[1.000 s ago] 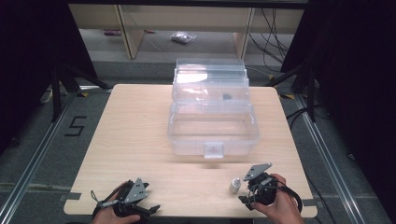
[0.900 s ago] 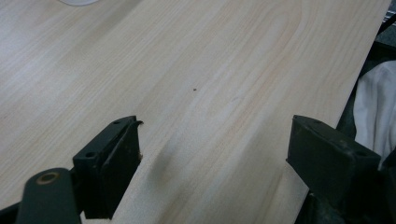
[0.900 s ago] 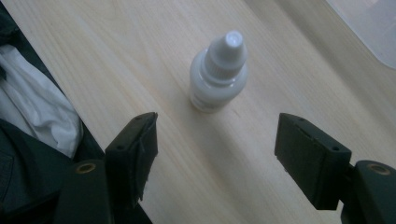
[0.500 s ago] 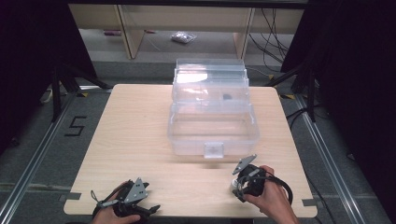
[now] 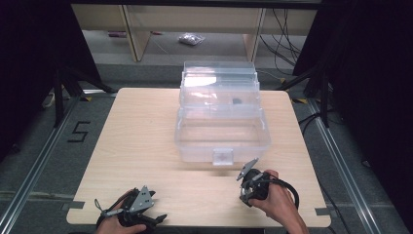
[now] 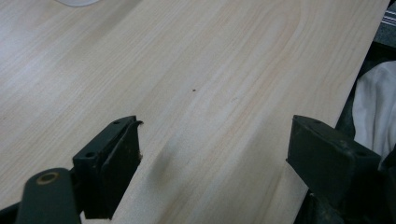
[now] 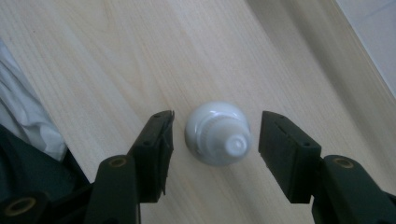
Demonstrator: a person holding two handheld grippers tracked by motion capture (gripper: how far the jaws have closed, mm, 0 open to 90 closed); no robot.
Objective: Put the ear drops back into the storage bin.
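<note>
White ribbed cap point(image 7: 218, 134) stands on the wooden table point(image 5: 146, 136) near its 5 o'clock edge. At 7 o'clock the left gripper point(image 5: 141, 218) rests wide open and empty. The right gripper point(image 7: 215, 140) has slid left over the cap, jaws spread either side, not yet touching; a grasp looks imminent.

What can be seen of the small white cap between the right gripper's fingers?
The cap is small, white and glossy, apparently plastic: a rounded dome base, a finely ribbed collar and a narrow nozzle tip. It sits on the table, tip pointing toward the camera. The right gripper is open around it, one finger on each side, with a gap showing on both sides, so neither appears to touch it. Only the table appears to touch it.
</note>
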